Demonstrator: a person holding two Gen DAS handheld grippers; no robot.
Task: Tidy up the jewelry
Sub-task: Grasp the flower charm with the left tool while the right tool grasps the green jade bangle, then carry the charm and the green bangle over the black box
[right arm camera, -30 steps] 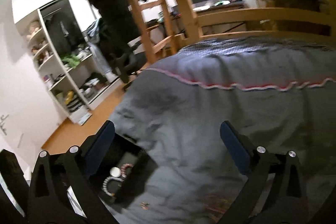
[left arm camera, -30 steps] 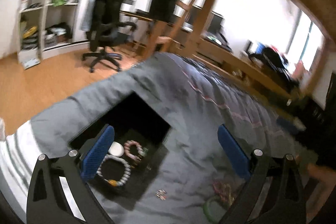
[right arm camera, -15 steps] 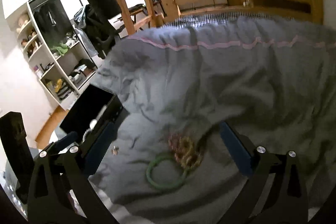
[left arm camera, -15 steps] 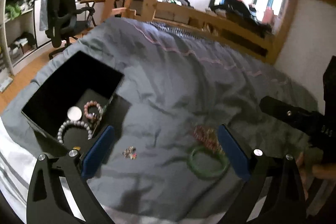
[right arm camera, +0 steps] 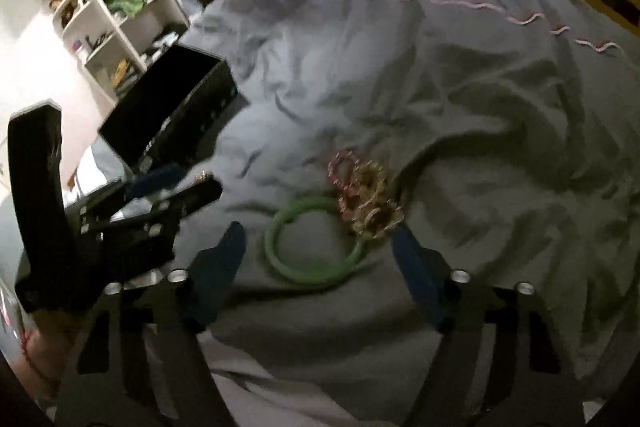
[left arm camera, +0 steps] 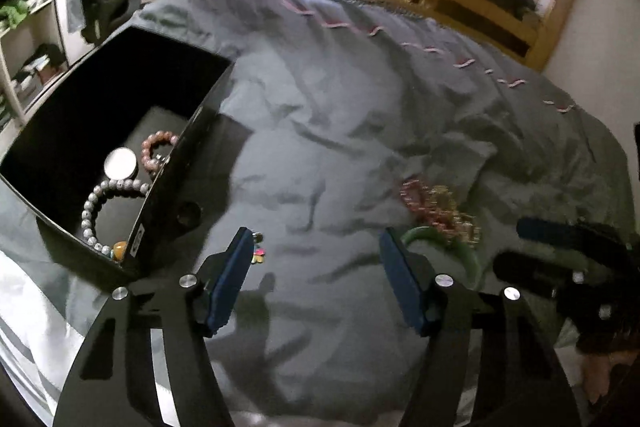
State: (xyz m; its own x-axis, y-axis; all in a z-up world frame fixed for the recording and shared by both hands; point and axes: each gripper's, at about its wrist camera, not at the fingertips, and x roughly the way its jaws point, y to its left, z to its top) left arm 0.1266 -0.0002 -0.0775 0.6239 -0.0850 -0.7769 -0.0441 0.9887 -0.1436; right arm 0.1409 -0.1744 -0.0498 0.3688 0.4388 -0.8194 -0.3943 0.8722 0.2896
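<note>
On grey bedding [right arm camera: 460, 115]: smooth green bangle [right arm camera: 280, 259]; unbroken ring.

In the left wrist view the green bangle [left arm camera: 464, 251] at 4 o'clock is half hidden behind the right pad of the left tongs [left arm camera: 316, 267]. The small charm [left arm camera: 258, 257] beside the left pad is too small to identify. The black box [left arm camera: 176, 163] wall covers part of the white bead bracelet [left arm camera: 94, 211]. In the right wrist view the tangled bracelets [right arm camera: 364, 195] are blurred, and the box interior is dark.
</note>
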